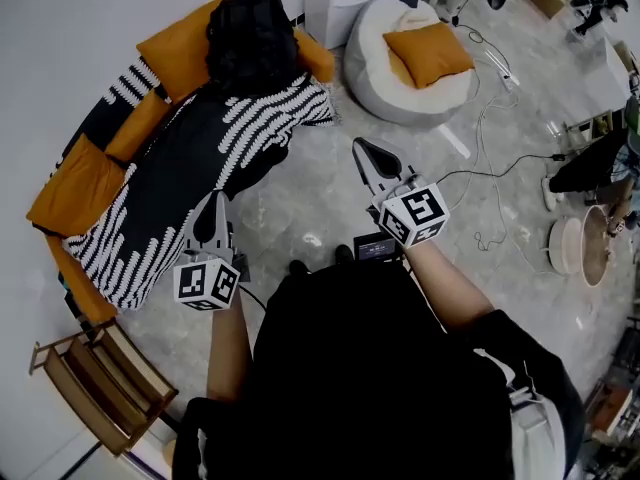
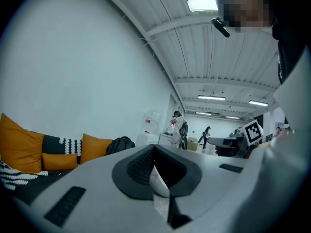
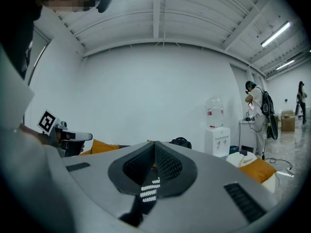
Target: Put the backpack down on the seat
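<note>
On the far end of the sofa [image 1: 82, 288], the backpack [image 1: 250, 38] is sitting upright against the orange cushions [image 1: 180, 43]

Over the floor and well apart from it, the left gripper [image 1: 214, 204] and right gripper [image 1: 363, 150] are hovering with jaws pressed together on nothing; the bag seems to be resting settled already, so doing this well is meaning keeping both clear and not nudging it.

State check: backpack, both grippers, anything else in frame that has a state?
backpack: resting at the far end of the sofa, nothing holding it.
left gripper: shut, empty.
right gripper: shut, empty.
orange cushion: lying on the beanbag.
</note>
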A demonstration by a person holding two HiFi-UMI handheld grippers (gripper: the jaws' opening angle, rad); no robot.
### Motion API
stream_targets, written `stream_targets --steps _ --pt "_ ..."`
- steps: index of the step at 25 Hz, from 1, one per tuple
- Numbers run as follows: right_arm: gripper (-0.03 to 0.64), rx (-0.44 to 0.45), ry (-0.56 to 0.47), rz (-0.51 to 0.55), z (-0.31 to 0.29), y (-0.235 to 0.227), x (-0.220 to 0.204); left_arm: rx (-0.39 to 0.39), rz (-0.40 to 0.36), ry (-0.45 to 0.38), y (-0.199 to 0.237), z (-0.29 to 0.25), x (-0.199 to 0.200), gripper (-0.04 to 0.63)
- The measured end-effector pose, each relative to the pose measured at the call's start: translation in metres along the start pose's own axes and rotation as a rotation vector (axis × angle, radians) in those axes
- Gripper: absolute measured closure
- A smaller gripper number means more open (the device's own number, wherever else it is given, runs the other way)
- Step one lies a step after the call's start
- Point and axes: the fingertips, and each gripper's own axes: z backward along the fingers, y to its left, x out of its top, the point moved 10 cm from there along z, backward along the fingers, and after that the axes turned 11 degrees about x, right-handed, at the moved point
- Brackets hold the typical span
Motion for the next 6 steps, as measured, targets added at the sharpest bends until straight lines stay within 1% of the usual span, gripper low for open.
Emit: stream_targets --steps 6 --pt "0.586 -0.023 -0.007 -0.015 0.029 -0.024 -0.001 -0.017 -0.01 0.01 -0.024 -0.011 0.0 0.58"
